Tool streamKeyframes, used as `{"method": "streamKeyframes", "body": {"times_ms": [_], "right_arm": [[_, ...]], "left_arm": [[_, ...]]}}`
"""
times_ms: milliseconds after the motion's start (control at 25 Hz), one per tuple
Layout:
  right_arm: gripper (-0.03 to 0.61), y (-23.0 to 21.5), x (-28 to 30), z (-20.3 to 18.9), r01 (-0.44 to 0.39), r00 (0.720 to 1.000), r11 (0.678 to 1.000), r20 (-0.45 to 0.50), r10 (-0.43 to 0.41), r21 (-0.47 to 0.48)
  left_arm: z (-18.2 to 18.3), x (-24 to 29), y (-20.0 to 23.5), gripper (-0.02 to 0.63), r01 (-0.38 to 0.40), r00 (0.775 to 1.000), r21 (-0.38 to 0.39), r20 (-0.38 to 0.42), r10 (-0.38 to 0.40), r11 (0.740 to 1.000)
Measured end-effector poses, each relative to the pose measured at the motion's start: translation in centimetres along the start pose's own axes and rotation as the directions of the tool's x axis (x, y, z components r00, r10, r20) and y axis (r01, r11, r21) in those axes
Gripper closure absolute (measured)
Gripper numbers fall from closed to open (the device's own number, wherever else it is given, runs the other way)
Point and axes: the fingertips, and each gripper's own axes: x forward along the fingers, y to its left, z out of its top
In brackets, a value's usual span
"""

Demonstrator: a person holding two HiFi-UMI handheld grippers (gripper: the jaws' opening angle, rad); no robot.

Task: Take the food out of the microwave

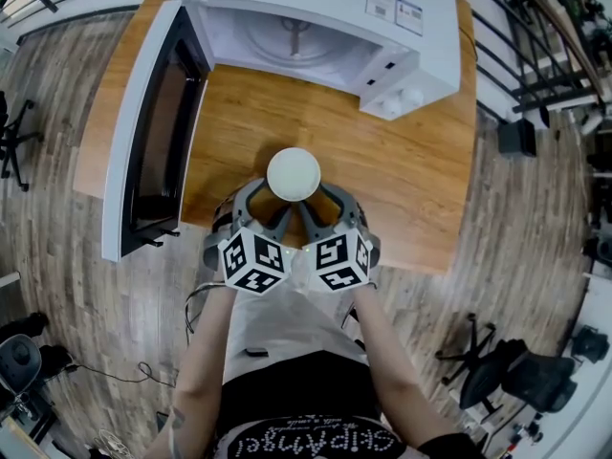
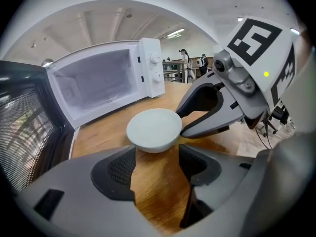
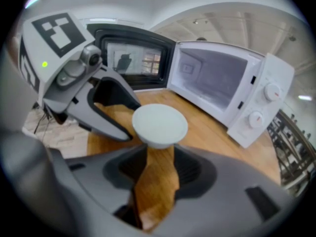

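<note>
A white bowl point(image 1: 294, 173) sits in front of the open microwave point(image 1: 382, 27), over the wooden table point(image 1: 411, 170). My left gripper point(image 1: 271, 199) and right gripper point(image 1: 317, 199) come at it side by side from the near edge. Both have wide-spread jaws, and their tips are at the bowl's lower sides. In the left gripper view the bowl point(image 2: 154, 128) stands just past the left gripper's tips point(image 2: 157, 152), and the right gripper point(image 2: 190, 123) touches its right edge. The right gripper view mirrors this: bowl point(image 3: 159, 124), right gripper point(image 3: 159, 149), left gripper point(image 3: 132, 122). The pads are bare. I cannot tell whether the bowl rests on the table.
The microwave door point(image 1: 153, 132) swings out to the left, past the table's near edge. The cavity point(image 2: 94, 83) looks bare apart from its turntable. Wood floor surrounds the table. Office chairs point(image 1: 507, 371) stand at the lower right.
</note>
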Motion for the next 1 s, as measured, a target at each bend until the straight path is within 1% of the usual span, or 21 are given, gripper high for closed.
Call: {"method": "streamKeyframes", "body": {"times_ms": [80, 200, 320, 400, 440, 480, 600, 640, 720, 800, 880, 1000], "right_arm": [[0.394, 0.0, -0.3, 0.1, -0.004, 1.0, 1.0, 0.013, 0.004, 0.011], [0.422, -0.2, -1.1, 0.4, 0.006, 1.0, 1.0, 0.027, -0.007, 0.016], [0.445, -0.4, -2.0, 0.4, 0.015, 0.999, 1.0, 0.041, -0.016, 0.023], [0.469, -0.8, -2.8, 0.9, 0.02, 0.997, 0.999, 0.069, -0.024, 0.05], [0.486, -1.0, -3.2, 1.2, 0.023, 0.996, 0.998, 0.087, -0.028, 0.067], [0.501, -1.3, -3.6, 1.6, 0.024, 0.994, 0.996, 0.105, -0.033, 0.084], [0.523, -2.0, -4.7, 2.6, 0.03, 0.987, 0.991, 0.154, -0.05, 0.133], [0.529, -2.2, -4.9, 2.9, 0.034, 0.984, 0.989, 0.166, -0.057, 0.142], [0.535, -2.5, -5.5, 3.5, 0.042, 0.98, 0.988, 0.184, -0.069, 0.149], [0.54, -2.8, -6.2, 4.1, 0.045, 0.975, 0.986, 0.208, -0.079, 0.162], [0.541, -3.2, -7.1, 4.8, 0.041, 0.966, 0.981, 0.241, -0.088, 0.192], [0.543, -4.3, -8.8, 6.1, 0.025, 0.947, 0.968, 0.305, -0.103, 0.249]], "left_arm": [[0.0, -0.2, -0.1, 0.314, 0.005, 1.0, 0.007, 0.004, -0.005, 1.0], [0.0, -0.6, -0.2, 0.314, 0.005, 1.0, 0.037, 0.004, -0.006, 0.999], [0.2, -1.5, -0.2, 0.321, 0.0, 1.0, 0.043, 0.016, -0.001, 0.999], [0.5, -2.5, 0.0, 0.37, -0.018, 0.999, 0.042, 0.041, 0.016, 0.999], [0.8, -3.0, 0.3, 0.388, -0.033, 0.998, 0.042, 0.056, 0.031, 0.999], [1.1, -3.6, 0.6, 0.419, -0.054, 0.996, 0.041, 0.074, 0.051, 0.998], [2.4, -5.1, 1.5, 0.546, -0.12, 0.985, 0.032, 0.131, 0.114, 0.992], [2.9, -5.6, 1.8, 0.569, -0.135, 0.98, 0.029, 0.149, 0.129, 0.99], [4.2, -6.5, 2.1, 0.58, -0.156, 0.97, 0.019, 0.189, 0.15, 0.988], [5.4, -7.2, 2.4, 0.583, -0.163, 0.959, -0.021, 0.232, 0.164, 0.986], [6.5, -8.0, 2.8, 0.583, -0.155, 0.946, -0.092, 0.273, 0.174, 0.984], [8.4, -9.4, 3.5, 0.583, -0.134, 0.924, -0.193, 0.33, 0.192, 0.972]]}}
